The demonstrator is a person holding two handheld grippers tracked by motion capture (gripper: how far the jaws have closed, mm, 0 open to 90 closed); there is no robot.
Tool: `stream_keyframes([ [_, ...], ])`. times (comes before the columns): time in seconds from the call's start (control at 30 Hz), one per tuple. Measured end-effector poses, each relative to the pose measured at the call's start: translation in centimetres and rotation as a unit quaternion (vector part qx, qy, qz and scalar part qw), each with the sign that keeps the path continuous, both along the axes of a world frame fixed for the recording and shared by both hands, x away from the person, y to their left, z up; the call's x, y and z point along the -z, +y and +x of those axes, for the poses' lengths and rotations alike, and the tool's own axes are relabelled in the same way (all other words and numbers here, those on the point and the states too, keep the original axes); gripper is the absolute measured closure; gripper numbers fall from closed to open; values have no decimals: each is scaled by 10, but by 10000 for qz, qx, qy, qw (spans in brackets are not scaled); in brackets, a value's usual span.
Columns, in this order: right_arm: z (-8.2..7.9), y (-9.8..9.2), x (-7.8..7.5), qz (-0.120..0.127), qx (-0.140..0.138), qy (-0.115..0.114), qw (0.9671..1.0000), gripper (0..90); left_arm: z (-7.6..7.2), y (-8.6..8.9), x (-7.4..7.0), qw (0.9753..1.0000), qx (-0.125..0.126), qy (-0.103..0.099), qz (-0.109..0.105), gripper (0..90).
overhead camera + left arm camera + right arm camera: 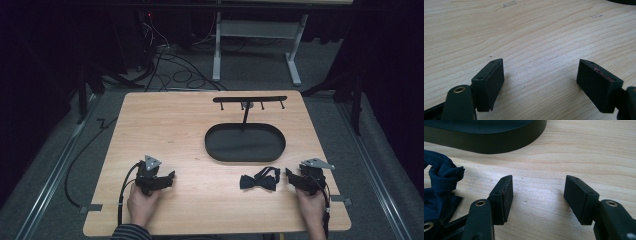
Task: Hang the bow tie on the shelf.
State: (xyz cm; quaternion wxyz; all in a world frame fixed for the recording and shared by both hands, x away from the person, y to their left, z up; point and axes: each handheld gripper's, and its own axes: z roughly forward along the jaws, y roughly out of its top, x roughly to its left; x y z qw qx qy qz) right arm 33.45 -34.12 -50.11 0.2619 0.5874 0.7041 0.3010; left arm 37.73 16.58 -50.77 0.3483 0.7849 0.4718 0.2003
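right tongs (289, 173) just beside bow tie (260, 179)

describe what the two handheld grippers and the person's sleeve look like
Both grippers are black. The left gripper and the right gripper each carry a grey three-cornered plate on top and trail a black cable toward the table's near edge. Their jaws are flat, blocky black pads with small screw holes, on arms with brass-ringed holes; one left jaw has a faint reddish mark. A dark striped sleeve covers the left forearm.
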Motion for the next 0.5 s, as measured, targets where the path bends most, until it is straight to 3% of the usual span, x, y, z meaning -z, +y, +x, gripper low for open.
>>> stream_keyframes([
  [0.5,0,0,0,0,11,-7,10000,423,0,0,0,10000,0,-1,0,224],
])
